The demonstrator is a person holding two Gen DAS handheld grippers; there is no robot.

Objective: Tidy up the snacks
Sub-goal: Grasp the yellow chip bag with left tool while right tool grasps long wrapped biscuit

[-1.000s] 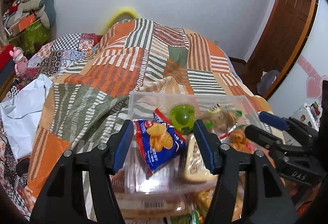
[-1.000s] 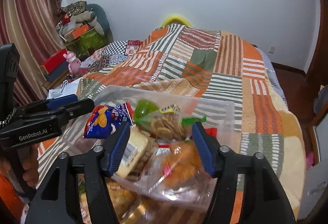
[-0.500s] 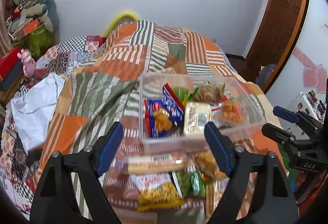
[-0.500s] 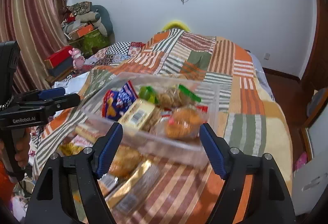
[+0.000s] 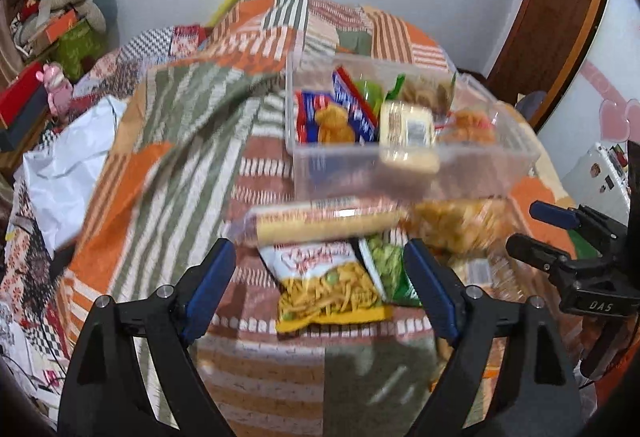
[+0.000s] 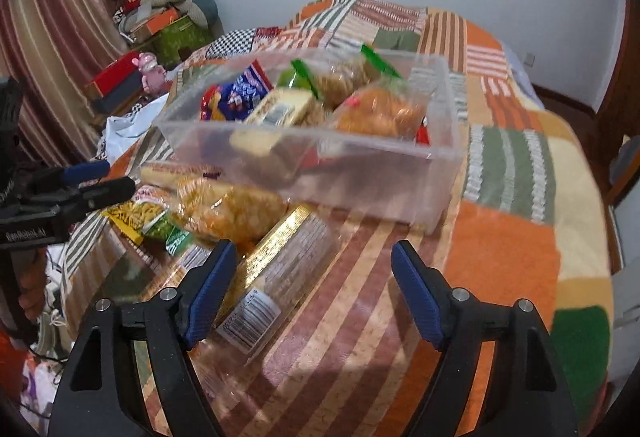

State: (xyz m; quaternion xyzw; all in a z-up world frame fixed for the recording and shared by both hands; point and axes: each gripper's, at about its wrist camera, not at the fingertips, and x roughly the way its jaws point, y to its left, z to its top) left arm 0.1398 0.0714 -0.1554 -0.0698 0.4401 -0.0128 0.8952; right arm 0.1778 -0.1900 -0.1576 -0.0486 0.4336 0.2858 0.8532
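Note:
A clear plastic bin (image 5: 400, 173) (image 6: 360, 173) sits on the patchwork bed and holds several snack packs, among them a blue packet (image 5: 352, 113) and a pale wrapped block (image 5: 406, 129). In front of it lie loose snacks: a long biscuit roll (image 5: 324, 223), a yellow noodle-snack bag (image 5: 332, 285), a green pea pack (image 5: 390, 269), an orange crisps bag (image 6: 236, 211) and a gold-edged clear pack (image 6: 276, 277). My left gripper (image 5: 320, 285) is open above the yellow bag. My right gripper (image 6: 310, 289) is open over the gold-edged pack.
The striped patchwork blanket (image 6: 512, 165) covers the bed. White cloth (image 5: 68, 165) lies at the left. Boxes and a pink toy (image 5: 56, 89) stand at the far left by the wall. A wooden door (image 5: 560, 9) is at the right.
Both grippers have pulled back from the bin toward me and opened wider. The loose snacks in front of the bin have come into view.

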